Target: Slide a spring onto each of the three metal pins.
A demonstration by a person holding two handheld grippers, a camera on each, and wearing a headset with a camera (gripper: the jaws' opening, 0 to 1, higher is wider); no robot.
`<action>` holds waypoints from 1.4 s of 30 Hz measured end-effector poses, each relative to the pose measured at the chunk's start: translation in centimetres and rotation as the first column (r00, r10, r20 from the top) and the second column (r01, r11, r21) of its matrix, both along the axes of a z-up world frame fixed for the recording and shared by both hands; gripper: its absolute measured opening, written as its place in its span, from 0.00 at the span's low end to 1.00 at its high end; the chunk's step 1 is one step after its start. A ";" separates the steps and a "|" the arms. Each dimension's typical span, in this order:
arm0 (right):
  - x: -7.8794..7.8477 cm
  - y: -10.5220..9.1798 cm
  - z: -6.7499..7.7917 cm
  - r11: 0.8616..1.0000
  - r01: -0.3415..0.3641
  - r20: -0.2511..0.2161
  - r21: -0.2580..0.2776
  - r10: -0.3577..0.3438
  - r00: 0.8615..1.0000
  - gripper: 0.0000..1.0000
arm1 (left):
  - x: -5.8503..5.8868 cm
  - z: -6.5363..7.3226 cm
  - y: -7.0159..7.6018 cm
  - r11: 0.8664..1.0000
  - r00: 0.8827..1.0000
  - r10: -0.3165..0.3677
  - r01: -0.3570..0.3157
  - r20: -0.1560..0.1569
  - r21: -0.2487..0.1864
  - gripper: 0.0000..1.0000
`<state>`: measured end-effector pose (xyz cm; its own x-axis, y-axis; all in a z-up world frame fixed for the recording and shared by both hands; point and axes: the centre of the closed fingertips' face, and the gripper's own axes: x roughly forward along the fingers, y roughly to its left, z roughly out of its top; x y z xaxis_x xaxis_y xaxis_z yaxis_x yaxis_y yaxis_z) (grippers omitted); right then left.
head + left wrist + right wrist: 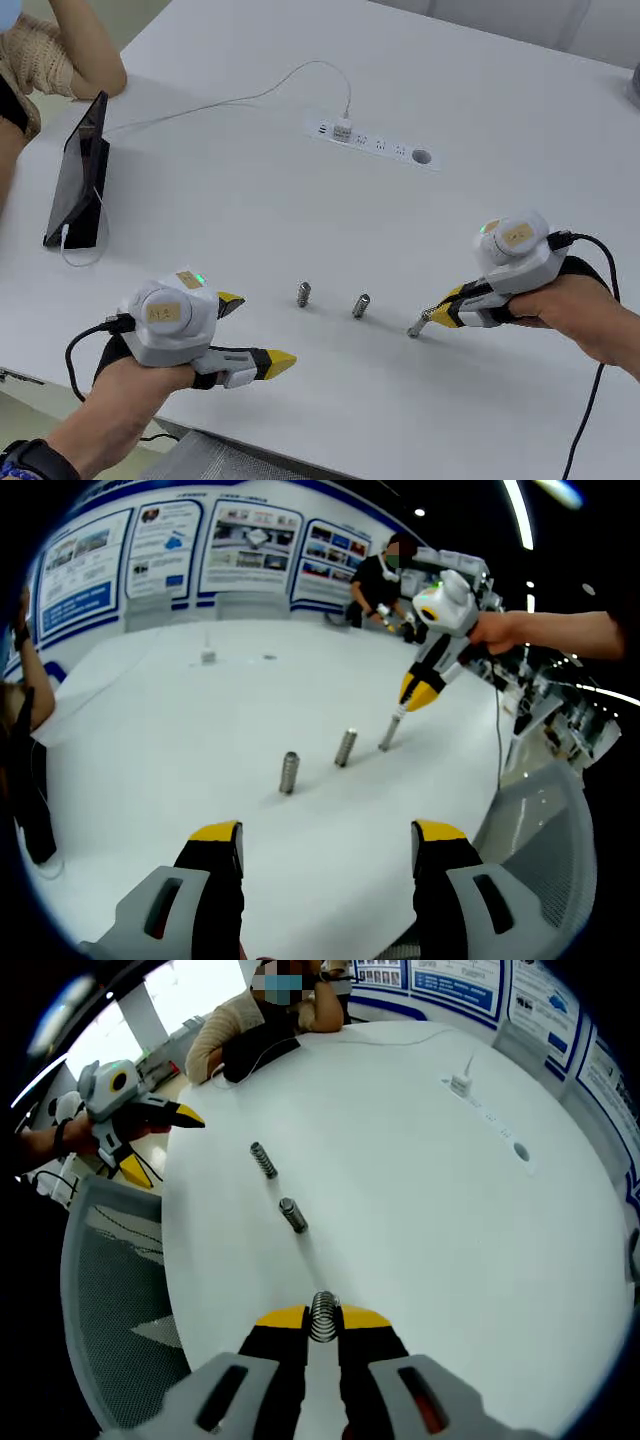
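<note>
**Ana:** Right gripper [438,312], how does it stand?
**Ben:** Jaws clamped on a spring [322,1312]. It is tilted, with its lower end touching the table [300,200] just right of the middle pin [361,305].
**Ana:** And the left gripper [255,330]?
**Ben:** Jaws apart, left of that pin and farther off. The right one should finish.

white table [250,200]: power strip [372,141] upper centre, cable [230,100] trailing left, tablet [80,172] propped at left edge, sprung pin [303,293] and second pin [361,305] upright lower centre.
</note>
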<state>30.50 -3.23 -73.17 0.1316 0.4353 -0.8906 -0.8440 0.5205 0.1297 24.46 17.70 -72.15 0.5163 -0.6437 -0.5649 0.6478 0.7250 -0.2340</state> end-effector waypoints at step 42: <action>0.2 0.7 -0.1 1.000 -0.019 0.012 -0.022 0.020 1.000 0.12 | -0.1 0.2 -0.4 1.000 1.000 -0.004 0.004 0.000 -0.012 0.69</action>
<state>30.74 -2.52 -73.27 0.1346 0.4183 -0.8983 -0.8555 0.5065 0.1077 24.37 17.34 -71.96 0.5135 -0.6528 -0.5569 0.6509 0.7192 -0.2429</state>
